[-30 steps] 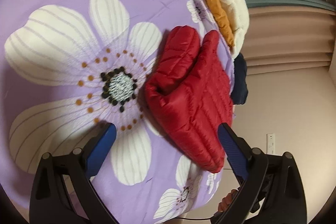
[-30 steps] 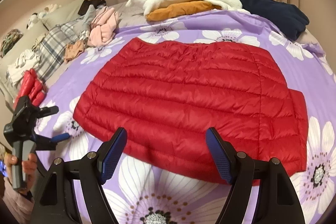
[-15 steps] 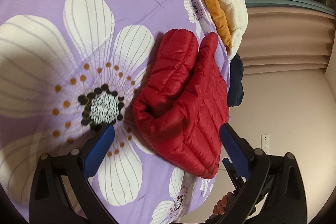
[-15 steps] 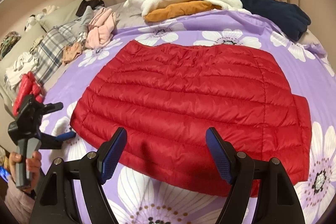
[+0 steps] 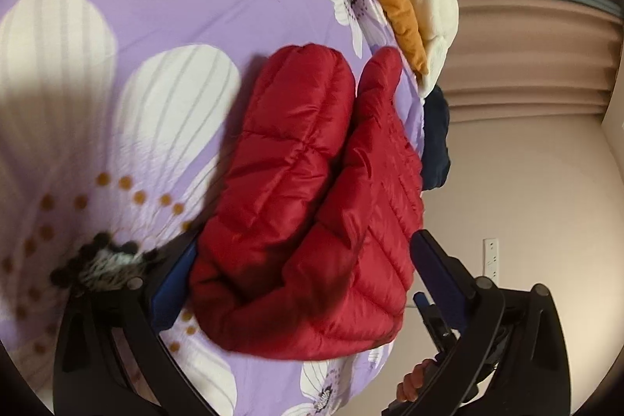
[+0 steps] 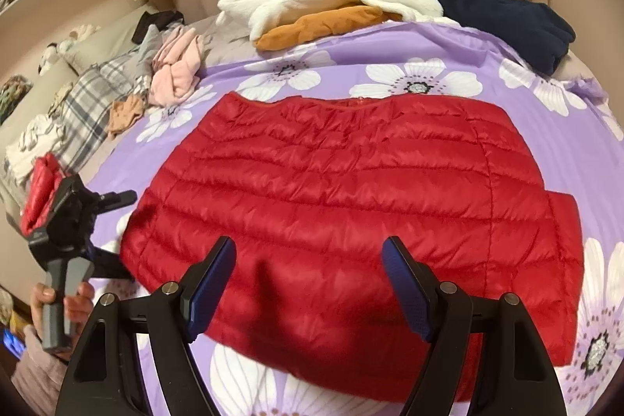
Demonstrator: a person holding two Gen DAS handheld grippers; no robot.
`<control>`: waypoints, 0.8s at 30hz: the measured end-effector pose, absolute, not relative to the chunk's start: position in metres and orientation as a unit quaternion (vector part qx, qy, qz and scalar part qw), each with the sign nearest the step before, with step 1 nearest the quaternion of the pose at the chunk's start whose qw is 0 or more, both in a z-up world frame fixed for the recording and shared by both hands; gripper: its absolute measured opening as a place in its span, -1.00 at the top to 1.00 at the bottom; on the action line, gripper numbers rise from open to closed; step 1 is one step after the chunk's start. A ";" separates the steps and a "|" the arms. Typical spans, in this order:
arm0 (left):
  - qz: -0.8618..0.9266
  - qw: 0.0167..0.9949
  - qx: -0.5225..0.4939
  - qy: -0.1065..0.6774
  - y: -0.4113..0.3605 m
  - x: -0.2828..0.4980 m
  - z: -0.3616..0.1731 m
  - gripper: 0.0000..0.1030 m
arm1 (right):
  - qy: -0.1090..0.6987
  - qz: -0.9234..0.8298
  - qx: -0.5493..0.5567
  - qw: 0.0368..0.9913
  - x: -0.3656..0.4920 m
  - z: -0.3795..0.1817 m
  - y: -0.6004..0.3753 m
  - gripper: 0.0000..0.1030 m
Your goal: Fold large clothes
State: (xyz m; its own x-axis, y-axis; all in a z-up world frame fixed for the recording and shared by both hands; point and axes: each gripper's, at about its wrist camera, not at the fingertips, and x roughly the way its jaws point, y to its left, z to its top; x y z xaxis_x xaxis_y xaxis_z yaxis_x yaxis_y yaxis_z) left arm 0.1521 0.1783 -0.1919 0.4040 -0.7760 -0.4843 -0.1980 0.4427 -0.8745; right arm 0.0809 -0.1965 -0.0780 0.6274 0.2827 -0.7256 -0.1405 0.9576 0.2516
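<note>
A red quilted down jacket (image 6: 351, 205) lies flat on the purple flowered bedsheet (image 6: 429, 41). In the left wrist view its side end (image 5: 312, 205) shows, with a folded-in sleeve. My left gripper (image 5: 300, 279) is open, its blue pads on either side of that near end. The left gripper also shows in the right wrist view (image 6: 97, 229) at the jacket's left edge. My right gripper (image 6: 308, 283) is open over the jacket's near hem, the pads spread wide above the fabric.
White and orange garments (image 6: 331, 2) and a navy one (image 6: 507, 22) are piled at the far side of the bed. Pink, plaid and other clothes (image 6: 156, 77) lie at the far left. A wall with an outlet (image 5: 491, 256) is beyond the bed.
My left gripper has moved in toward the jacket's end, which now sits between its pads. My right gripper has moved forward over the hem. Both stayed open.
</note>
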 end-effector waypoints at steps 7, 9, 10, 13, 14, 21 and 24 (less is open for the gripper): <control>-0.225 0.680 -0.479 0.507 0.172 0.172 -0.197 -0.99 | 0.413 0.117 0.083 0.899 0.096 -0.080 -0.197 -0.50; -0.228 0.679 -0.480 0.507 0.171 0.178 -0.198 -0.99 | 0.413 0.116 0.088 0.899 0.104 -0.080 -0.199 -0.50; -0.228 0.679 -0.479 0.507 0.170 0.181 -0.198 -0.99 | 0.412 0.115 0.094 0.899 0.109 -0.080 -0.201 -0.50; -0.226 0.680 -0.472 0.513 0.164 0.187 -0.196 -0.99 | 0.414 0.113 0.106 0.897 0.120 -0.082 -0.204 -0.50; -0.226 0.682 -0.467 0.515 0.162 0.187 -0.195 -0.99 | 0.415 0.113 0.106 0.896 0.123 -0.083 -0.204 -0.50; -0.190 0.713 -0.418 0.530 0.152 0.183 -0.184 -0.81 | 0.411 0.127 0.060 0.901 0.137 -0.084 -0.187 -0.03; -0.180 0.730 -0.391 0.530 0.148 0.182 -0.178 -0.62 | 0.416 0.139 0.041 0.898 0.142 -0.088 -0.178 0.09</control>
